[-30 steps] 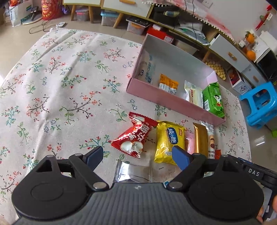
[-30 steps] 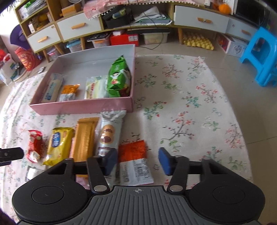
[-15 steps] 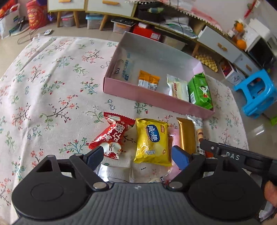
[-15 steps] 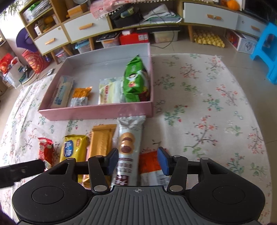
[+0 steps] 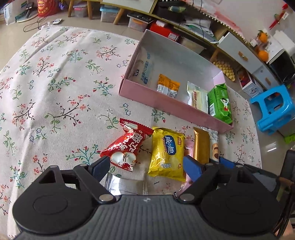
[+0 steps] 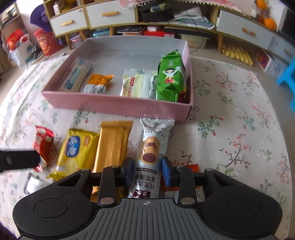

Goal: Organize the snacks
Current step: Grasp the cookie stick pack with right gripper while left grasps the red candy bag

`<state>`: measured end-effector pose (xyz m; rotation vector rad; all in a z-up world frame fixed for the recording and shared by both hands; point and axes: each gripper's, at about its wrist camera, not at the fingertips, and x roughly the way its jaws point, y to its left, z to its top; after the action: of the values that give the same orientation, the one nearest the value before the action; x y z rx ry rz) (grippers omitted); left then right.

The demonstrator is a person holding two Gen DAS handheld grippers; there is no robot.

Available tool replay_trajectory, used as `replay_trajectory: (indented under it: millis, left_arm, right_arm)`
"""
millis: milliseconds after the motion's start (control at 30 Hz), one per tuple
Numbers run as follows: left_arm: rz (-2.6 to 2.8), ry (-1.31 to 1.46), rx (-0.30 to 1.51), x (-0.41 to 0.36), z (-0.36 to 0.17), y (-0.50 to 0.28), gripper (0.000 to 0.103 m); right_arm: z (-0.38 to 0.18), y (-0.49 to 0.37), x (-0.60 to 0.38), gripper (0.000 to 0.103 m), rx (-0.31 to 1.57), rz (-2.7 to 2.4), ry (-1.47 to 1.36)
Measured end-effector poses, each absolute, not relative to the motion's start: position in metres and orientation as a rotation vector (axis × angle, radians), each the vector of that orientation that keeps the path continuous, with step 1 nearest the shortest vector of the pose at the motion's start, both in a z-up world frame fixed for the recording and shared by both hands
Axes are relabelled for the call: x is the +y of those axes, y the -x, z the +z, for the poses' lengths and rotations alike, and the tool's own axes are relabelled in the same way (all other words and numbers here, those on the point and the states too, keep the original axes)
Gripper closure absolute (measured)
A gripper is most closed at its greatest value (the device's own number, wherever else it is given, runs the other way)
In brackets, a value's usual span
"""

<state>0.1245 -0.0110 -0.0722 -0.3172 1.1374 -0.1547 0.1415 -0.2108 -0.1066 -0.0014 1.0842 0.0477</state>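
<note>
A pink box [image 6: 110, 105] on the floral cloth holds several snacks, among them a green pack [image 6: 171, 77]. In front of it lie a red packet [image 5: 127, 147], a yellow packet [image 5: 167, 153], a gold bar [image 6: 114, 144], a long pale cookie packet [image 6: 151, 145] and an orange packet [image 6: 191, 167]. My right gripper [image 6: 147, 172] straddles the cookie packet's near half. Its jaws are closing, with the pads right at the packet's sides and no squeeze visible. My left gripper [image 5: 145, 166] hangs open above the red and yellow packets, holding nothing.
A silver packet [image 5: 125, 184] lies under the left gripper. A blue stool [image 5: 272, 107] stands to the right of the cloth. Low cabinets and storage bins [image 6: 110, 16] line the floor behind the box. Bare cloth [image 6: 239, 110] spreads right of the box.
My right gripper slid left from over the orange packet to the cookie packet, sank a little, and its jaws narrowed around it. The left gripper stayed open and nearly still.
</note>
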Motion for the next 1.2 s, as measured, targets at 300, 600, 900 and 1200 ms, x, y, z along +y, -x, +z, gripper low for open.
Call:
replay_trajectory:
  millis: [300,600,900,1200]
  left_arm:
    - [-0.171,0.324,1.143,-0.004,-0.076,-0.127,0.020]
    - [-0.278,0.295,1.096,-0.032,-0.067,-0.121,0.023]
    - [-0.212,0.328,1.130,0.001,-0.084,-0.135,0.045]
    - [-0.136,0.101,1.093,-0.015,-0.095,-0.151,0.041]
  right_arm:
    - [-0.066,-0.134,-0.246,0.074,1.047,0.075,-0.261]
    - [-0.039,-0.118,-0.276,0.074,0.965,0.057,-0.445]
    - [-0.030,-0.110,-0.267,0.074,0.957,0.114,-0.459]
    - [-0.029,-0.110,-0.257,0.074,0.952,0.139,-0.461]
